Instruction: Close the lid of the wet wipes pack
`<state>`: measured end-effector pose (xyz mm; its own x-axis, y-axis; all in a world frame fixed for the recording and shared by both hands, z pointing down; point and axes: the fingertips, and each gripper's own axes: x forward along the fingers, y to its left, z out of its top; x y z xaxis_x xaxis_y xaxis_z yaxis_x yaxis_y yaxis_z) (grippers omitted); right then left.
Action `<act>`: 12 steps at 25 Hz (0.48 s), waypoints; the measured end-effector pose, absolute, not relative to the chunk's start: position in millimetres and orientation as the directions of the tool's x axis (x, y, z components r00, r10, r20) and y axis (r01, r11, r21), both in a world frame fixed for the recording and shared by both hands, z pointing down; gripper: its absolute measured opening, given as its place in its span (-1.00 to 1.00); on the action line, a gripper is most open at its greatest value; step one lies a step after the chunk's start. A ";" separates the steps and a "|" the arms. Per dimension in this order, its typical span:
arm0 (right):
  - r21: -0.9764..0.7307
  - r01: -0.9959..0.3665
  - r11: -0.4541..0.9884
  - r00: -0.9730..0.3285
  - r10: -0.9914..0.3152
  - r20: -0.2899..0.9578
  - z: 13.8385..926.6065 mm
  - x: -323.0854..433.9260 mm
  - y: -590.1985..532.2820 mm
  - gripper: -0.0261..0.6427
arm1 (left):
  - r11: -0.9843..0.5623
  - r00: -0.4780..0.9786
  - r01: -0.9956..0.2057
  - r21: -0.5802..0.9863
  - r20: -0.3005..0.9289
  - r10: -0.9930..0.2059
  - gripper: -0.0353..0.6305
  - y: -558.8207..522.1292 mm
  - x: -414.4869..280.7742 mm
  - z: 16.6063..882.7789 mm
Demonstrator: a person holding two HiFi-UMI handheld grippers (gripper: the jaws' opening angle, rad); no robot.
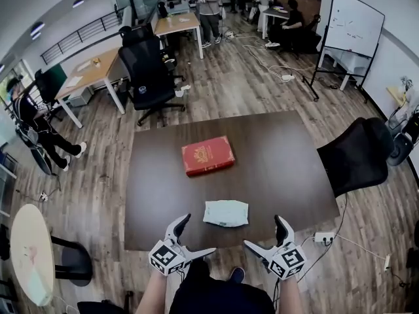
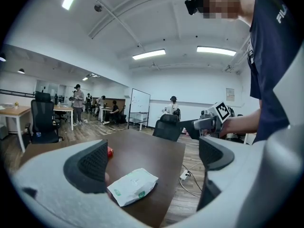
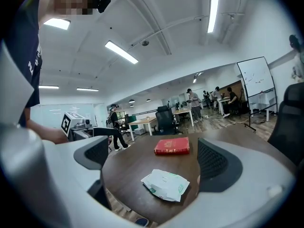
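Observation:
The wet wipes pack (image 1: 226, 213) is a flat white-and-green pouch lying near the front edge of the dark brown table (image 1: 281, 169). At this size I cannot tell how its lid stands. My left gripper (image 1: 198, 234) hangs open just left of the pack, and my right gripper (image 1: 264, 232) hangs open just right of it; neither touches it. In the left gripper view the pack (image 2: 133, 186) lies low between the wide-apart jaws, with the right gripper (image 2: 209, 123) beyond. In the right gripper view the pack (image 3: 166, 184) sits between the open jaws.
A red book (image 1: 207, 156) lies mid-table behind the pack, also the red book (image 3: 172, 146). Black office chairs stand at the table's right (image 1: 357, 156) and far side (image 1: 150, 77). A power strip (image 1: 324, 238) lies on the floor. People work at desks far back.

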<state>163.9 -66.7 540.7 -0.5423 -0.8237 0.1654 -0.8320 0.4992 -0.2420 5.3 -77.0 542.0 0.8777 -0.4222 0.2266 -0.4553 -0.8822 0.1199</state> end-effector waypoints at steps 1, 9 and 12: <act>-0.241 -0.839 0.488 -0.531 -0.831 0.166 542.4 162.7 -71.1 0.86 | -0.891 0.884 -0.439 0.117 0.233 -0.405 0.87 -83.1 5.0 544.8; -0.251 -0.875 0.413 -0.462 -0.869 0.179 554.2 152.4 -108.5 0.86 | -0.955 0.876 -0.289 -0.067 0.384 -0.292 0.87 -124.9 2.5 585.8; -0.275 -0.881 0.385 -0.442 -0.877 0.187 559.3 153.4 -115.9 0.86 | -0.973 0.862 -0.210 -0.098 0.450 -0.232 0.87 -132.2 7.0 607.6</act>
